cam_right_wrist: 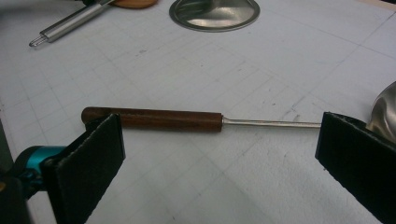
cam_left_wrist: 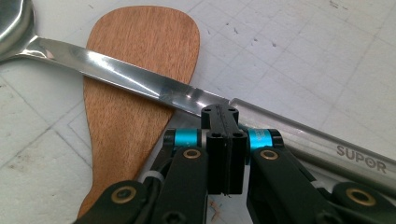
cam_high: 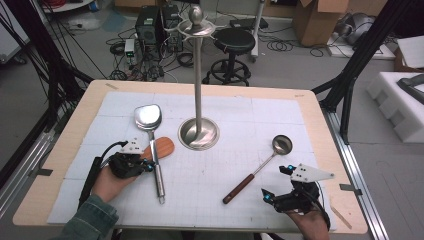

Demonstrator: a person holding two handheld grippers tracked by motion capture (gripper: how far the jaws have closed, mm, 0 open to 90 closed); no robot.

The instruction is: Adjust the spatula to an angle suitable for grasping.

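A steel spatula point(cam_high: 155, 150) lies at the left of the white grid mat, its neck crossing over a wooden spatula point(cam_high: 164, 146). My left gripper point(cam_high: 149, 165) sits just left of the steel handle. In the left gripper view its jaws are pressed together with nothing between them, tips point(cam_left_wrist: 223, 122) at the steel spatula's neck point(cam_left_wrist: 140, 81) above the wooden blade point(cam_left_wrist: 130, 116). A ladle with a wooden handle point(cam_high: 255, 172) lies at the right. My right gripper point(cam_high: 275, 183) stands open near its handle end; the handle point(cam_right_wrist: 154, 120) lies beyond the wide-apart gripper point(cam_right_wrist: 224, 158).
A tall metal hanging stand point(cam_high: 198, 90) with a round base point(cam_right_wrist: 215, 14) rises at the mat's middle back. The wooden table edge point(cam_high: 65, 150) frames the mat. Beyond the table stand a stool point(cam_high: 234, 42), computer cases and cardboard boxes.
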